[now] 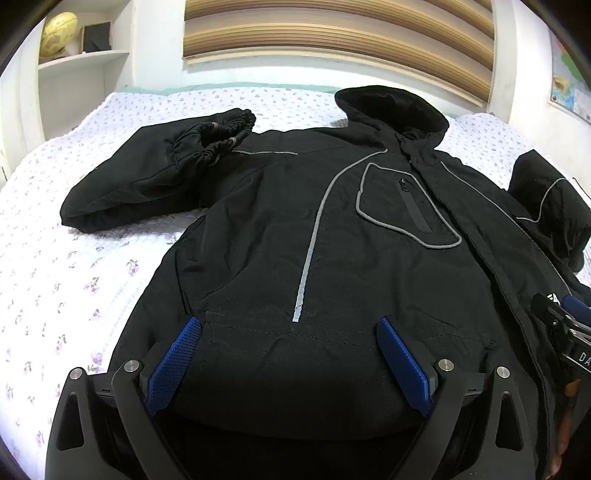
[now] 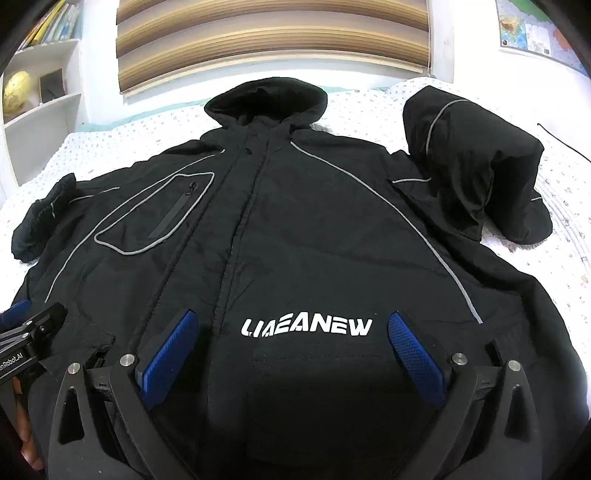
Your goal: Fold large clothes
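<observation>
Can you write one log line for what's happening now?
left tool: open, over jacket hem | right tool: open, over hem | jacket: flat on bed

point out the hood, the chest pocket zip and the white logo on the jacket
hood (image 2: 266, 98): right wrist view, its dark opening
chest pocket zip (image 2: 171, 214): right wrist view, mid zipper
white logo (image 2: 306, 326): right wrist view, middle letters

Left claw and right claw hang side by side, tilted downward, jaws spread wide.

One black hooded jacket on the bed, two grippers, left gripper and right gripper, one globe.
</observation>
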